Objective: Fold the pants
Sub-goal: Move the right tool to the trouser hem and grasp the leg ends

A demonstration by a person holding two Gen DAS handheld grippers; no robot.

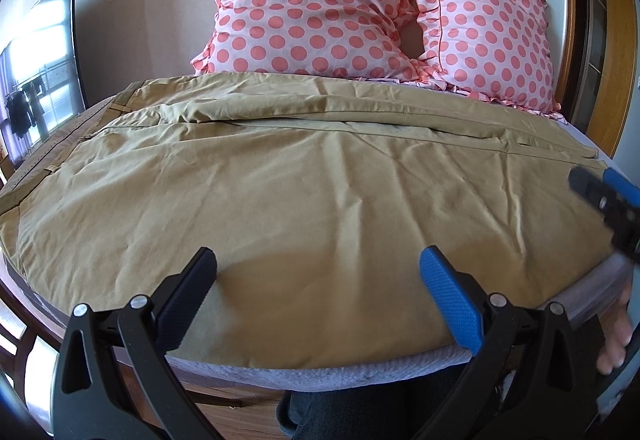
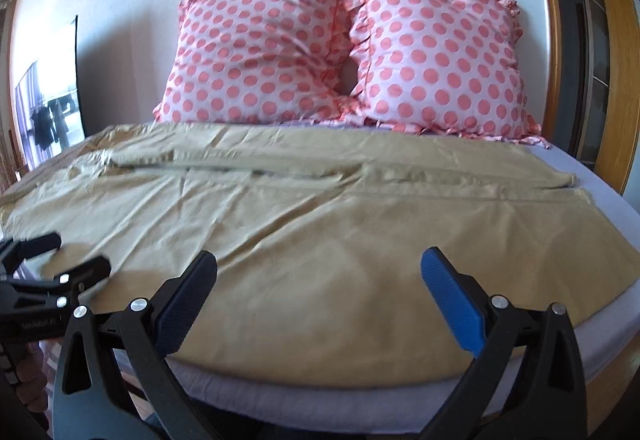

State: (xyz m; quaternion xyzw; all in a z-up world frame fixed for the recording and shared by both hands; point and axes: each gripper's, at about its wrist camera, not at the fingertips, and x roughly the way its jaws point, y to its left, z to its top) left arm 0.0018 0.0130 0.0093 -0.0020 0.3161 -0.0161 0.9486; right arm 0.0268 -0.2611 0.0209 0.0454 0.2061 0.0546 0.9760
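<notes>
Khaki pants (image 1: 304, 176) lie spread flat across the bed, waistband at the left, legs running to the right; they also fill the right wrist view (image 2: 320, 216). My left gripper (image 1: 318, 272) is open and empty, hovering over the near edge of the pants. My right gripper (image 2: 319, 272) is open and empty above the near leg. The right gripper shows at the right edge of the left wrist view (image 1: 604, 196). The left gripper shows at the left edge of the right wrist view (image 2: 56, 260), open over the fabric.
Two pink polka-dot pillows (image 1: 320, 4) (image 2: 436, 56) lean against the wall at the head of the bed. The lavender sheet (image 2: 560, 168) shows at the bed's edge. A framed picture (image 1: 44, 52) stands at the left. A wooden door frame (image 2: 612, 60) is at the right.
</notes>
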